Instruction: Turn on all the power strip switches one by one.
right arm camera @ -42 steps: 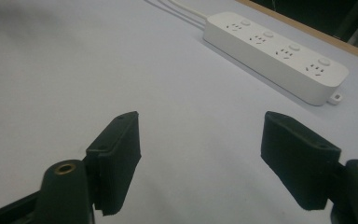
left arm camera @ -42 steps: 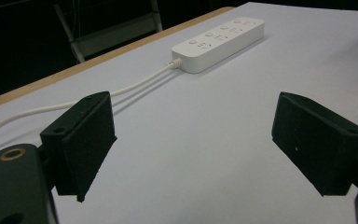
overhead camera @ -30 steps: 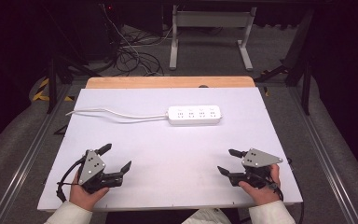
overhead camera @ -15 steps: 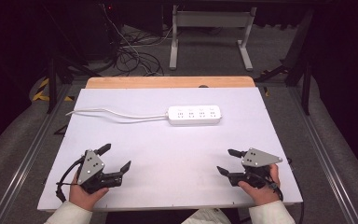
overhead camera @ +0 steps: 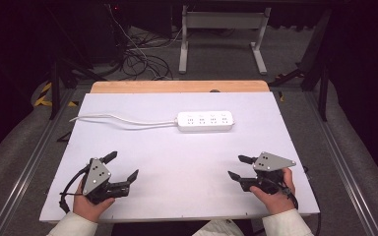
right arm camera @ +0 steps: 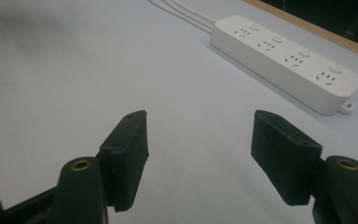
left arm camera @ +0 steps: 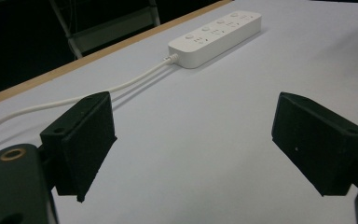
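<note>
Table [overhead camera: 177, 196]: white sheet over a wooden top, wood strip showing along the far edge. Grey floor with metal rails on both sides, tangle of dark cables [overhead camera: 142, 61] and a grey frame [overhead camera: 221, 29] on the floor beyond the far edge.

Power strip [overhead camera: 205, 121]: white, four outlets, lying flat on the far half of the table, roughly centre, long side parallel to the far edge. Well apart from both my hands. Its white cord [overhead camera: 123, 120] leaves the left end and runs in a loose curve toward the table's left side.

My left gripper [overhead camera: 120, 169]: near-left corner of the table, in my hand, pointing toward the middle. Fingers [left arm camera: 81, 140] spread wide, nothing between them, bare table under them. In the left gripper view the power strip sits far off at top, cord trailing back toward the left finger.

My right gripper [overhead camera: 238, 167]: near-right corner, pointing left and inward. Fingers [right arm camera: 128, 149] spread, narrower than the left pair; they have just been closing a bit, nothing between them. In the right gripper view the power strip lies ahead and to the right, not touched.
</note>
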Demonstrator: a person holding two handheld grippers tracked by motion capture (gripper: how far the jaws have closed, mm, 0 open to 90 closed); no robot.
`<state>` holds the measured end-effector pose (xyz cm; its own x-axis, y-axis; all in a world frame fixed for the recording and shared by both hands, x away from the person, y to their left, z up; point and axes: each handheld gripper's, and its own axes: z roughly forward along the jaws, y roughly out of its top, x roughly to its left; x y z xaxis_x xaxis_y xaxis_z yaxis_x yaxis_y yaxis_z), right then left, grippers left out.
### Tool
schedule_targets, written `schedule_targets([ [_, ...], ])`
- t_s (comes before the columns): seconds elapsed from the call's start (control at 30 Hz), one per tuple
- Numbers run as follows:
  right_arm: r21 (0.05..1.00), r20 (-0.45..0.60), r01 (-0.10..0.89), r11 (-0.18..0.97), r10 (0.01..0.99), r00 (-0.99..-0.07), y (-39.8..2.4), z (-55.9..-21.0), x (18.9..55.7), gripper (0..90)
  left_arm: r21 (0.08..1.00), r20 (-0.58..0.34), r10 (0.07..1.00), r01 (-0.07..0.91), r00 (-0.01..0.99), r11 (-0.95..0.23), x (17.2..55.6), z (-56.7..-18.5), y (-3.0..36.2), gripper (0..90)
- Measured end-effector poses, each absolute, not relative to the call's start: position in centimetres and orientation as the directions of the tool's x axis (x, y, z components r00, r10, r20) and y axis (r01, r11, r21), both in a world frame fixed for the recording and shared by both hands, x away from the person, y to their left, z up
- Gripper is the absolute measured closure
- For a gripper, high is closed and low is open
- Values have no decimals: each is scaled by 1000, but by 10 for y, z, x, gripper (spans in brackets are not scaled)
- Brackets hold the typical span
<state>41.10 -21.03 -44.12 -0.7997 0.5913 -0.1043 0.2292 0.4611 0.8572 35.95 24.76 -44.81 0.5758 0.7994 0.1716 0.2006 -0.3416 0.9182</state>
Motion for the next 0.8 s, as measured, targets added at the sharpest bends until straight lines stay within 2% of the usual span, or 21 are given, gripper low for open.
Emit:
schedule_targets([
  [0.33,864,-101,231,448,603,-791,-201,-423,426,412,917,170,798,203,578,-343,360,-448,248,138],
  [0.63,844,-105,242,479,590,-801,-192,-416,443,382,918,161,798,209,581,-337,360,-449,247,138],
  [0.73,845,-109,238,478,590,-800,-190,-414,445,407,918,161,798,209,581,-337,360,-449,247,138],
  [0.8,845,-118,231,483,589,-800,-188,-410,447,468,918,161,798,209,580,-337,360,-449,247,138],
])
